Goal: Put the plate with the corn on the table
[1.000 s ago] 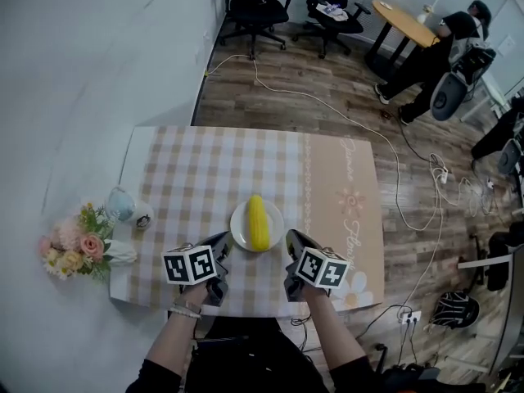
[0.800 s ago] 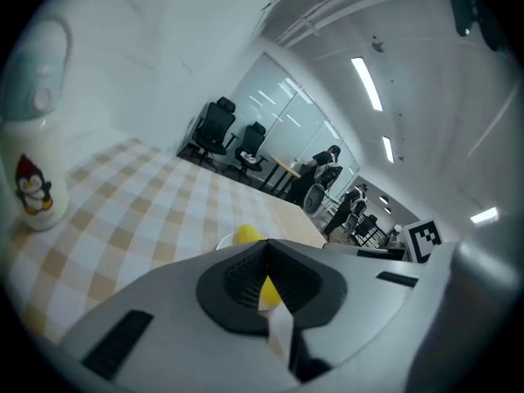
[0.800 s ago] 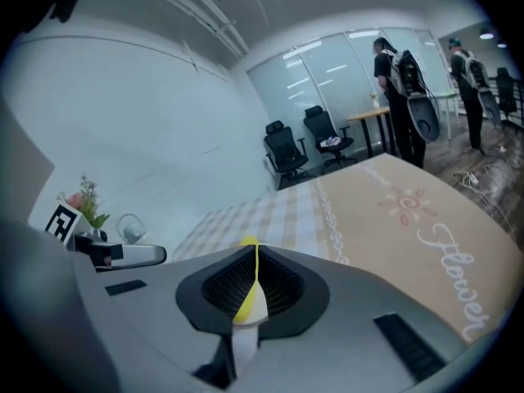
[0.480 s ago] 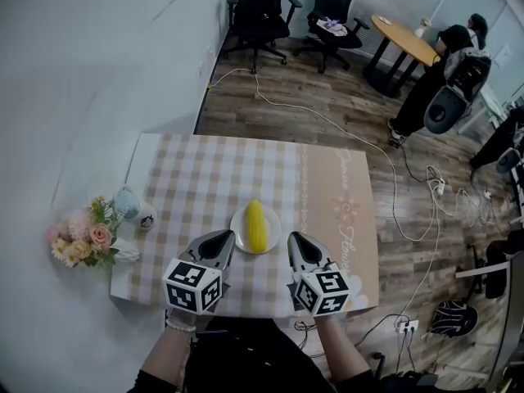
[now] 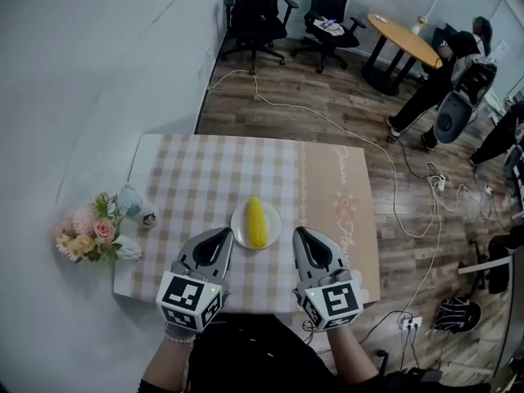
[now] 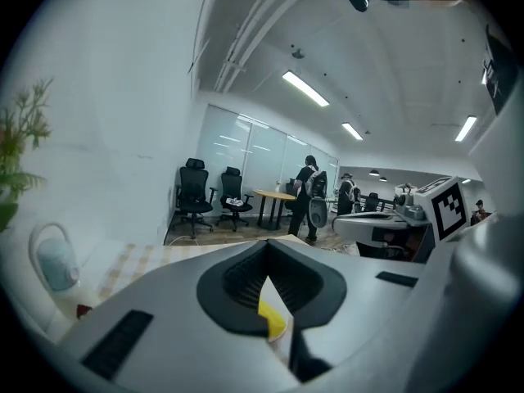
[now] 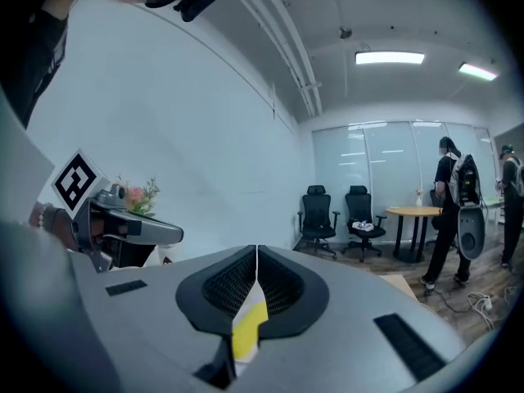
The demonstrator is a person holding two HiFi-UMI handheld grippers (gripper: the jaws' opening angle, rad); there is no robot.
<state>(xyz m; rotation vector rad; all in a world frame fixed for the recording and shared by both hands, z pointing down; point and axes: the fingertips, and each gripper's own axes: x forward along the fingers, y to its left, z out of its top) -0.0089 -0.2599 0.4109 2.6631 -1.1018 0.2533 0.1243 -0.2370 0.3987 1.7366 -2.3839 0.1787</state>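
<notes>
My left gripper point(image 5: 223, 236) hovered over the near edge of the checked surface point(image 5: 188, 178), jaws pressed together on nothing. Just beyond and between both grippers' tips, the white plate point(image 5: 239, 224) sat on the surface, the corn point(image 5: 256, 221) lying on it. My right gripper point(image 5: 300, 236) was likewise closed and empty.

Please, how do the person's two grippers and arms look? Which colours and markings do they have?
The left gripper and the right gripper are both grey, with rounded, tapering shells and black ribbed pads. Each carries a white cube with black square markers. The person wears dark sleeves.
</notes>
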